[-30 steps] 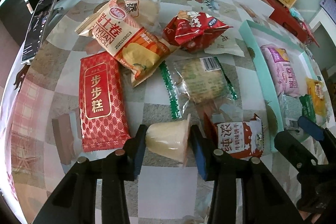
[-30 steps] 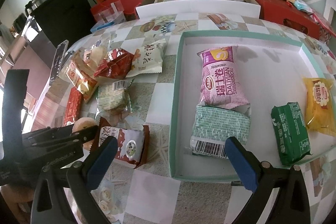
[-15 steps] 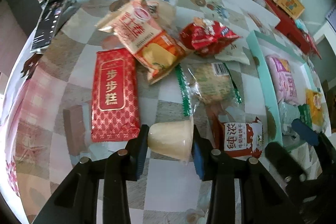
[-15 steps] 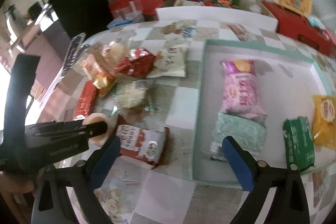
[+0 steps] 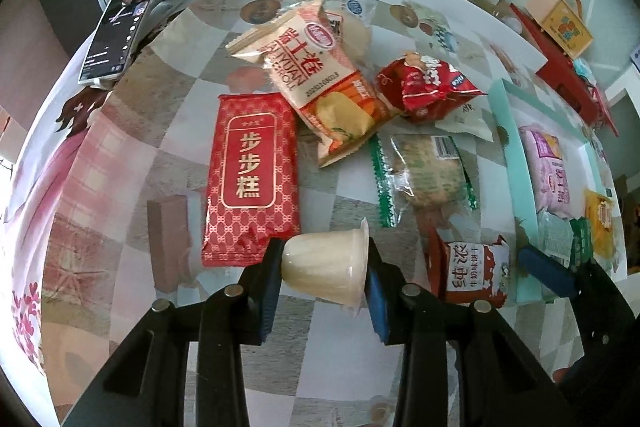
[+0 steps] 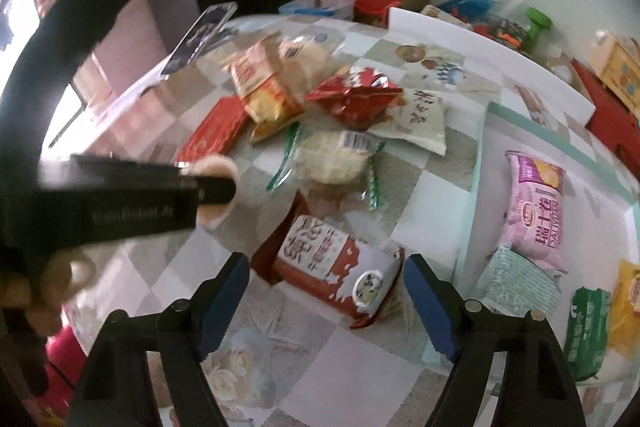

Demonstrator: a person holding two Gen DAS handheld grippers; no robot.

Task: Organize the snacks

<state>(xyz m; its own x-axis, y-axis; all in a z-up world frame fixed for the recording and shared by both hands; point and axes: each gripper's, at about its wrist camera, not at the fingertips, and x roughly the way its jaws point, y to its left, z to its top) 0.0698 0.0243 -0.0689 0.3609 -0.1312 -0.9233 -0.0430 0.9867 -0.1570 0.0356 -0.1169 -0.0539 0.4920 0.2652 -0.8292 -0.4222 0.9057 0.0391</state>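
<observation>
Snacks are still lying loose on the counter (image 5: 328, 339), while the left gripper (image 5: 325, 269) is keeping its jaws clamped on a jelly cup (image 5: 326, 265) and the right gripper (image 6: 326, 301), now moved over from the teal tray (image 6: 476, 187), is closing its jaws around the milk biscuit pack (image 6: 332, 267), probably the next pick.

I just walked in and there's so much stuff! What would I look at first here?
Probably the pale jelly cup, pinched on its side in the left gripper just above the table. Next, the pile of bright snack packets behind it, especially the big red packet with gold writing. On the right, the right gripper is closing around a red-and-white biscuit packet.
</observation>
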